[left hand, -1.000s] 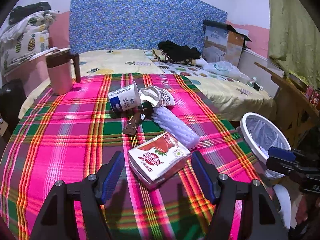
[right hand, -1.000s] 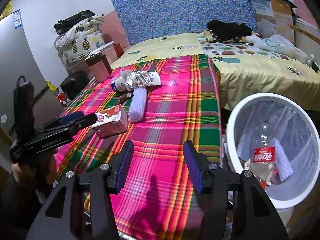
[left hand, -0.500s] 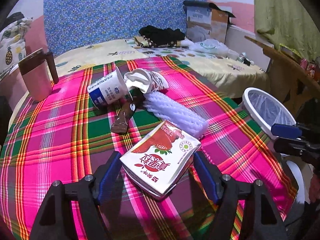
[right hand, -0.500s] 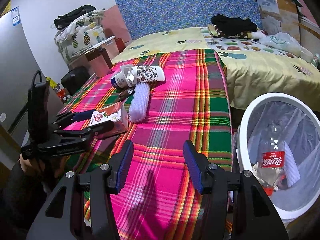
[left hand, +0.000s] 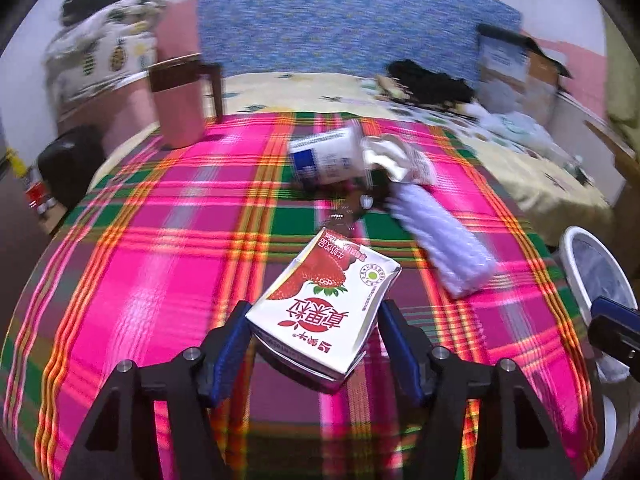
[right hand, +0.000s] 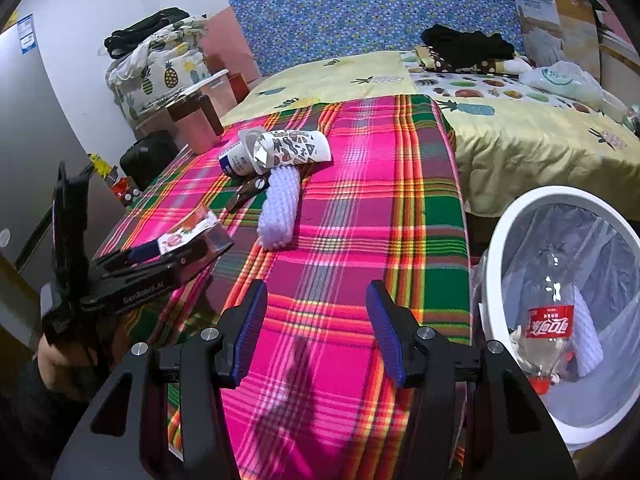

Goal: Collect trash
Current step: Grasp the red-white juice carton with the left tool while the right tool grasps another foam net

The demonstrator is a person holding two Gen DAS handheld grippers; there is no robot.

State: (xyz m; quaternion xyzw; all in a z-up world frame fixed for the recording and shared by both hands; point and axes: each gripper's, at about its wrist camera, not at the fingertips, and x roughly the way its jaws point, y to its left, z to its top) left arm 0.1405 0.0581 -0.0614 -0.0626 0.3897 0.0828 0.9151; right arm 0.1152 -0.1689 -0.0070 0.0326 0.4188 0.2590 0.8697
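The left claw [left hand: 314, 342] has just been closing around a strawberry milk carton [left hand: 326, 312] that lies tilted on the bench [left hand: 160, 264], which is covered in a pink, green and orange plaid cloth. The carton's near end sits between the blue pads [left hand: 230, 344]; the left pad touches its edge, while the right pad looks just beside the carton, so a firm grip cannot be confirmed. Beyond the carton lie a white foam sleeve [left hand: 440, 240], a dark brown wrapper [left hand: 348, 212], a white and blue yogurt cup [left hand: 326, 156] on its side and a patterned paper cup [left hand: 400, 160] touching it. A pink mug [left hand: 180, 108] stands upright near the bench's far left corner. The right claw [right hand: 316, 330] hovers over the near right part of the bench with its jaws partly apart and nothing between them. Just beside the bench's right edge stands a white-rimmed trash bin [right hand: 496, 248] lined with clear plastic, holding a clear bottle with a red label [right hand: 550, 320]. A yellow-covered bed [right hand: 520, 132] lies behind.
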